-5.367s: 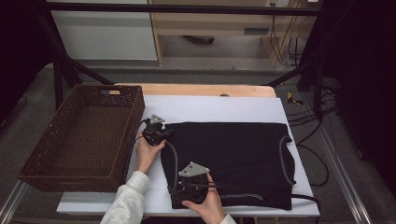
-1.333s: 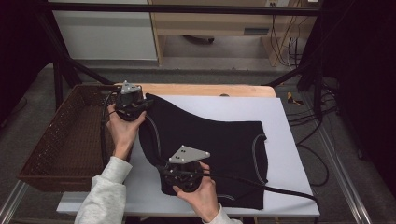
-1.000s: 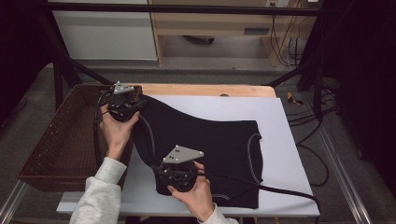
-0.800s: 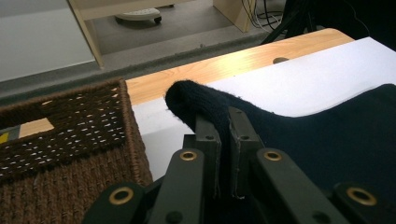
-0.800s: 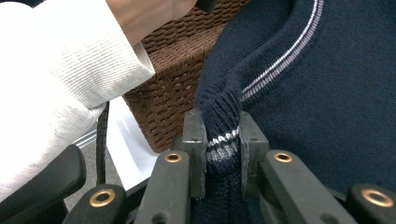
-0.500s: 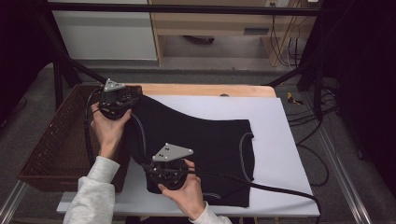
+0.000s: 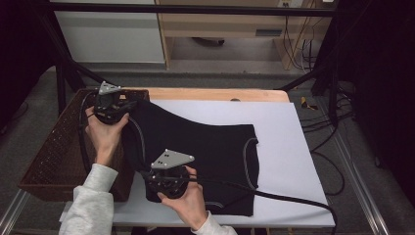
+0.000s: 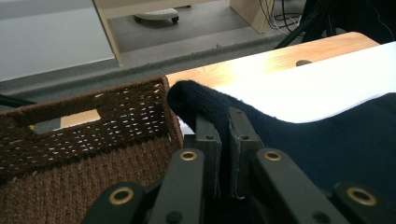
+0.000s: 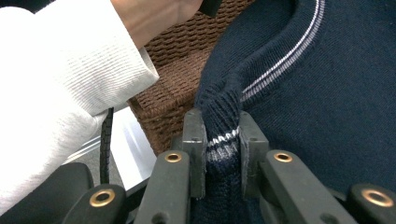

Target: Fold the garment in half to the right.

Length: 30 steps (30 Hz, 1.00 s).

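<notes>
A wooden table (image 7: 215,94) carries a white sheet (image 7: 288,147), and across that sheet lies a dark navy sweater (image 7: 205,147), its body flat on the white while its left edge is drawn up and over toward a brown woven basket (image 7: 58,152) that stands against the table's left end. The sweater's pale-striped trim (two thin lines) curves down its right side in the high view.

The person's left arm, in a white ribbed sleeve (image 7: 90,205), rises from the bottom edge and reaches forward over the basket's near corner, the wrist bent back so that the left hand (image 7: 103,134) holds the left gripper (image 7: 115,105) above the basket's far right corner. In the left gripper view its jaws are clamped together on a rounded fold of the sweater (image 8: 205,105), just beside the basket's rim (image 8: 140,88).

The right hand (image 7: 188,198) comes in lower, palm cupped under the right gripper (image 7: 164,178), which sits near the table's front edge at the sweater's near left part, its grey plate on top and its cable trailing off to the right. In the right gripper view the jaws pinch a ribbed, striped edge of the sweater (image 9: 223,140) between them, with the basket's weave (image 9: 187,60) and the white sleeve (image 9: 60,84) just behind.
</notes>
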{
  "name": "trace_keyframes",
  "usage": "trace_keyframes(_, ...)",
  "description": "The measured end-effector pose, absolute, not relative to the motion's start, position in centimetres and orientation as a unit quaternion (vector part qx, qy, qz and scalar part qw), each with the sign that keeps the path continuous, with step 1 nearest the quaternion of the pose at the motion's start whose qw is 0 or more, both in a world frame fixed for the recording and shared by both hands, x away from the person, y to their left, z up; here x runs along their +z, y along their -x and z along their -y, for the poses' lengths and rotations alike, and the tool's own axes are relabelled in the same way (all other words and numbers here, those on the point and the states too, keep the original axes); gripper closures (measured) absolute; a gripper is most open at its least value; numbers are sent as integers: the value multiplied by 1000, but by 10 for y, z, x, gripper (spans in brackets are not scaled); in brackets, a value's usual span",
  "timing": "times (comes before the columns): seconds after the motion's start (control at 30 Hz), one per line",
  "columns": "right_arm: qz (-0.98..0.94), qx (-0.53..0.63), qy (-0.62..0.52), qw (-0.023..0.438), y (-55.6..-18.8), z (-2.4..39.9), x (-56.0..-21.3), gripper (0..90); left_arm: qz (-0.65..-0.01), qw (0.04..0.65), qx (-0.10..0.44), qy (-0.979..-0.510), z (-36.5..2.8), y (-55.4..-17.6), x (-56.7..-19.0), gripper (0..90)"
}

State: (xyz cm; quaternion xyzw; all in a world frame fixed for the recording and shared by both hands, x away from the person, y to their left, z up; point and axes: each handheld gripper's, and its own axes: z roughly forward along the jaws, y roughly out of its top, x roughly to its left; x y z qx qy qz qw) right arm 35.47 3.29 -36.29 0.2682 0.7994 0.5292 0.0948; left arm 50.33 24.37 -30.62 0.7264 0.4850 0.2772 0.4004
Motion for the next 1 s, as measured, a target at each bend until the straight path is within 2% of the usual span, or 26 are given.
trace_keyframes(0.57,-792,540,-269,90,-356,-35,-360,776,-489,395,285,-724,-251,-501,-300,847)
trace_keyframes(1.0,-776,552,-286,106,-352,-20,-356,776,-479,407,287,-722,-220,-506,-290,845)
